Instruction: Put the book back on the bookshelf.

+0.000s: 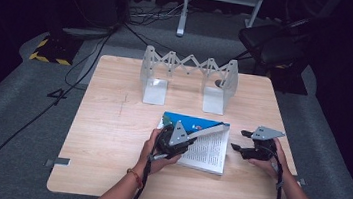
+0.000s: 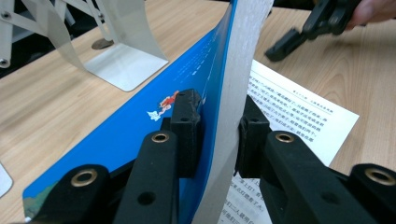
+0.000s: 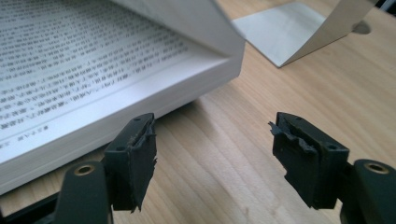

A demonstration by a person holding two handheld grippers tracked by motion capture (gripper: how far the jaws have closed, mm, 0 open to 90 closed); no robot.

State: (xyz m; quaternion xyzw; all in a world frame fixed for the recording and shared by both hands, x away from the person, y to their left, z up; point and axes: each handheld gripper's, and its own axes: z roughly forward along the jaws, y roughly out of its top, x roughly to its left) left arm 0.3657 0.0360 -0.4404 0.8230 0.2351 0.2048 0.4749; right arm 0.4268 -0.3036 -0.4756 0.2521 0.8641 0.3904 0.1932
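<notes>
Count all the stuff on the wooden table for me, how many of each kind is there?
Open paperback book with a blue cover: 1
Silver metal expanding bookend rack with zigzag bars: 1
Black two-jaw tools held in hands: 2, the left tool shut on the blue cover, the right tool open beside the book
Total: 4

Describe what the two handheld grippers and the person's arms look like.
Both the left gripper and the right gripper are black, each topped by a grey three-cornered plate, with a black cable trailing back along the forearm. Their jaws carry brass-ringed holes; the right gripper's pads look ragged. The forearms are bare, with a reddish bracelet on the left wrist.
</notes>
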